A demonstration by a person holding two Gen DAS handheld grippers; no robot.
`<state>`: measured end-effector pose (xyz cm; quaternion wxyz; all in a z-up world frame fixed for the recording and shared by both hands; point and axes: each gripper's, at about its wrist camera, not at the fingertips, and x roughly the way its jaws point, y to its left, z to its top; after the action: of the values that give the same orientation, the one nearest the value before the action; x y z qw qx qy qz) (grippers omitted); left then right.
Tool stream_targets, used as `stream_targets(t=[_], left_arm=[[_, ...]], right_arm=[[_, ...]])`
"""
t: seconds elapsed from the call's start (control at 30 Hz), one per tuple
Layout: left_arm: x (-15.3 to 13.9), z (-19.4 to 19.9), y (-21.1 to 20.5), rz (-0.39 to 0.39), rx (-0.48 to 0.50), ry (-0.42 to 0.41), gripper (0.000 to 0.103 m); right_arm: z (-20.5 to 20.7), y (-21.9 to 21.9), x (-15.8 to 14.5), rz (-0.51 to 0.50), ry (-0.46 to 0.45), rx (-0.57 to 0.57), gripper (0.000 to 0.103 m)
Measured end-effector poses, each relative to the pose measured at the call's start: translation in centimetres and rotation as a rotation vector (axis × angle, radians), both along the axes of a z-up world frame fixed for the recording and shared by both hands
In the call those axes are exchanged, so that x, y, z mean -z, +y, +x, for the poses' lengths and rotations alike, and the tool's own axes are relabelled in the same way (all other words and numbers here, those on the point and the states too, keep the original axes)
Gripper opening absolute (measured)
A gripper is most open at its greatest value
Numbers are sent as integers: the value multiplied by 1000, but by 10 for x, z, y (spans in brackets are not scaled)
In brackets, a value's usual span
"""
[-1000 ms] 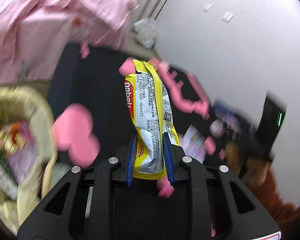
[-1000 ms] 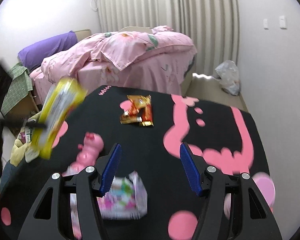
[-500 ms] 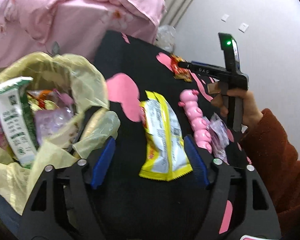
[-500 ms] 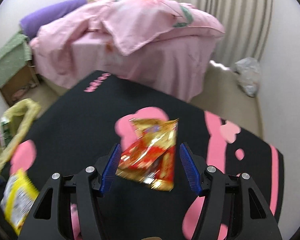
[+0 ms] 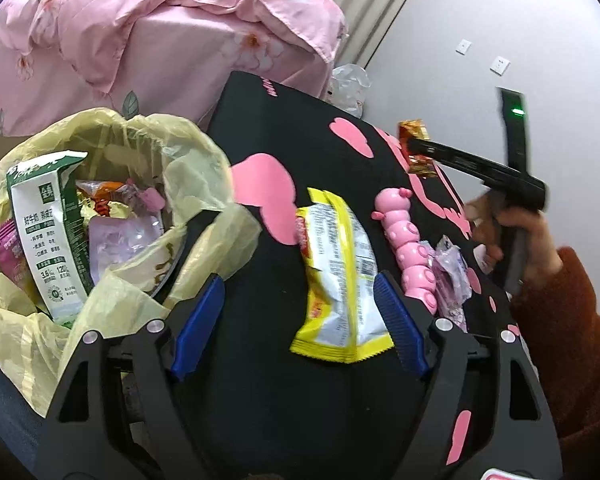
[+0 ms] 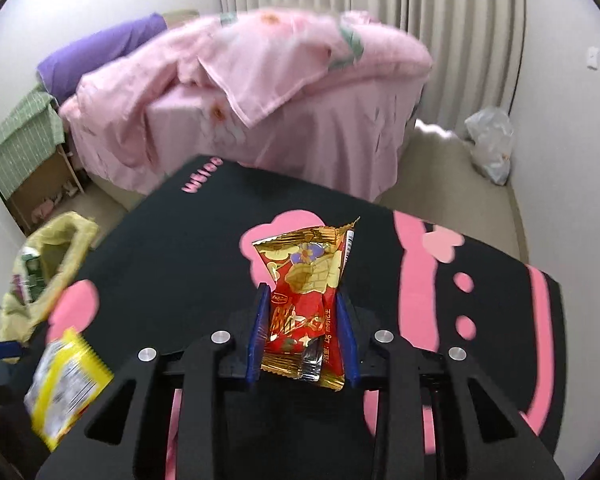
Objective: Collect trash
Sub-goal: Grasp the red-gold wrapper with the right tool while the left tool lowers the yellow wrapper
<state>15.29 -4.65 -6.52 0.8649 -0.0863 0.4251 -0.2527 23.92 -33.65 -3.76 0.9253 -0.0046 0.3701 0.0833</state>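
Yellow wrapper [image 5: 340, 284] lay between the left gripper's [image 5: 300, 324] open fingers; the right gripper's [image 6: 303, 338] fingers pinched a red packet [image 6: 306, 300].

Each gripper, the left gripper [image 5: 300, 320] and the right gripper [image 6: 303, 338], is built of matte black plastic frames with triangular cut-outs, studded with round silver screws and tipped with ribbed blue pads [image 5: 398, 328]. The right hand [image 5: 516, 236] is seen as bare skin above a rust-red fuzzy sleeve [image 5: 572, 332]. A green light [image 5: 518, 111] is lit on the black handle unit of the right gripper.
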Motion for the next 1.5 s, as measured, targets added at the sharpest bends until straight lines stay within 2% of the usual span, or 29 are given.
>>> stream_targets(t=[0.03, 0.17, 0.37, 0.53, 0.77, 0.9, 1.0, 1.13, 1.27, 1.3, 1.33, 1.37, 1.5], left_arm=[[-2, -2, -4, 10, 5, -12, 78], [-5, -8, -23, 85, 17, -51, 79], [2, -9, -54, 213, 33, -49, 79], [8, -13, -66, 286, 31, -39, 77], [4, -19, -75, 297, 37, -80, 77], [9, -22, -85, 348, 98, -70, 77], [7, -30, -85, 324, 144, -71, 77], [4, -32, -78, 308, 99, -80, 77], [9, -30, -88, 369, 64, -76, 77], [11, -29, -92, 395, 59, -77, 76], [14, -27, -94, 410, 50, -74, 69], [15, -25, -95, 410, 41, -67, 66], [13, -21, -83, 347, 6, -46, 57]], right_arm=[[-8, -1, -2, 4, -7, -1, 31], [-64, -14, -8, 66, -57, 44, 31], [-121, -23, 8, 107, -60, 113, 31], [-157, -26, 12, 141, -76, 132, 31], [-186, -27, 15, 197, -107, 156, 31], [-197, -26, 18, 219, -119, 170, 31], [-202, -26, 23, 250, -120, 174, 31], [-207, -30, 31, 291, -113, 185, 31], [-210, -33, 32, 307, -127, 196, 31], [-211, -33, 31, 304, -131, 196, 31], [-213, -33, 31, 300, -135, 195, 31], [-214, -32, 30, 293, -140, 196, 31], [-218, -30, 30, 275, -146, 194, 31]])
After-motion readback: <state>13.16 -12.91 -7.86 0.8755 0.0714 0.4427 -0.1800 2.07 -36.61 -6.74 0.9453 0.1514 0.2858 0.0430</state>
